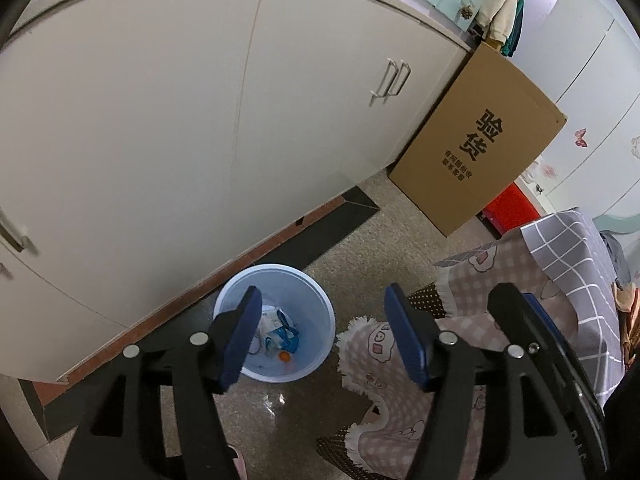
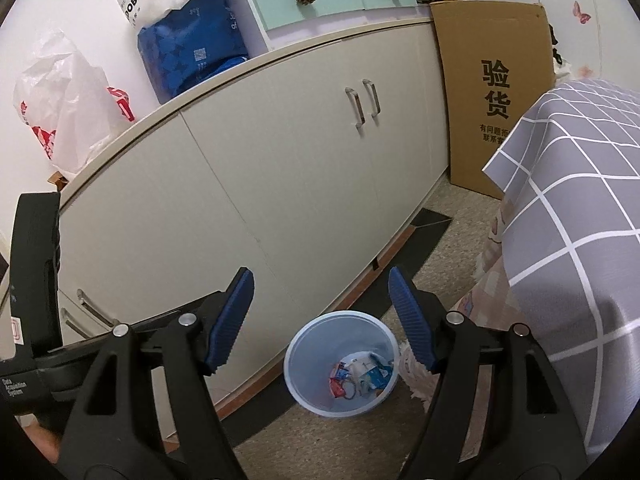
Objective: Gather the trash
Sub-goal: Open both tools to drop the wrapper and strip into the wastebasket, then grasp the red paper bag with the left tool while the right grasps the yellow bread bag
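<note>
A light blue trash bin (image 1: 308,300) stands on the floor by the cabinet base, with wrappers and scraps (image 1: 276,334) in its bottom. It also shows in the right wrist view (image 2: 308,356), with its trash (image 2: 360,374) inside. My left gripper (image 1: 324,336) is open and empty, held above the bin's right rim. My right gripper (image 2: 320,316) is open and empty, above and behind the bin. The right gripper's body shows at the right of the left wrist view (image 1: 532,332).
A long white cabinet (image 1: 200,120) runs behind the bin. A large cardboard box (image 1: 480,140) leans at its end. A table with a grey checked cloth (image 2: 580,220) stands on the right, with a pink fringed cloth (image 1: 384,360) hanging below. Bags (image 2: 68,96) sit on the cabinet top.
</note>
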Demonstrator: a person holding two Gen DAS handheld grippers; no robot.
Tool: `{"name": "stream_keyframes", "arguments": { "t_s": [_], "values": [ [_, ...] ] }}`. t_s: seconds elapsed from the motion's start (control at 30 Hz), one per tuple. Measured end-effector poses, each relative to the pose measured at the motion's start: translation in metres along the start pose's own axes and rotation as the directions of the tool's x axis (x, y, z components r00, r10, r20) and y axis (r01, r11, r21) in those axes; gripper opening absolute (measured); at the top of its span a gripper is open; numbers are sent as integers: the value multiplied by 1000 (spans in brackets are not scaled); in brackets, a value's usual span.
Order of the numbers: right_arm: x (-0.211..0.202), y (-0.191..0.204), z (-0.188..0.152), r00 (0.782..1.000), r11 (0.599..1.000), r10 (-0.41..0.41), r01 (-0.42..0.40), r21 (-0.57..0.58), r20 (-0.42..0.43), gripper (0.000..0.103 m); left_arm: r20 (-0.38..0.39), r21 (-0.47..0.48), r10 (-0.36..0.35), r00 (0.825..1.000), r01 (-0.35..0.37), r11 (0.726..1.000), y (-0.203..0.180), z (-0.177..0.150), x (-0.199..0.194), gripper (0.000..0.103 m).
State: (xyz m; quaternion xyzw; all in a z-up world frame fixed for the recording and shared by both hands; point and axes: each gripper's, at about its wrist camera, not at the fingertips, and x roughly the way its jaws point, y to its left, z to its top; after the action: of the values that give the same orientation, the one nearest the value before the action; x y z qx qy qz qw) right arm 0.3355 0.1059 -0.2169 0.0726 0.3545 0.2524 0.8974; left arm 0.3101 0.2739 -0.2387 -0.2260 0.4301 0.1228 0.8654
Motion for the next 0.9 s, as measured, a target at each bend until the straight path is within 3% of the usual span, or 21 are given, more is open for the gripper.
{"name": "stream_keyframes", "arguments": {
  "t_s": [0.23,0.5,0.7,0.9],
  "values": [
    [-23,14,9,995,995,96,-96,18,9,70,68,-4,30,997,-30,1000,0,3,-46,66],
    [-93,21,32,981,990,143,-144,1,127,72,192,23,-10,981,6,1000,-29,5,-119,69],
    [-160,-17,40,971,998,58,-65,23,230,73,226,134,-87,970,57,989,-96,-8,-147,70],
    [-232,-99,37,942,987,-147,118,113,301,75,141,283,-235,962,188,940,-197,-40,-149,70]
  ]
}}
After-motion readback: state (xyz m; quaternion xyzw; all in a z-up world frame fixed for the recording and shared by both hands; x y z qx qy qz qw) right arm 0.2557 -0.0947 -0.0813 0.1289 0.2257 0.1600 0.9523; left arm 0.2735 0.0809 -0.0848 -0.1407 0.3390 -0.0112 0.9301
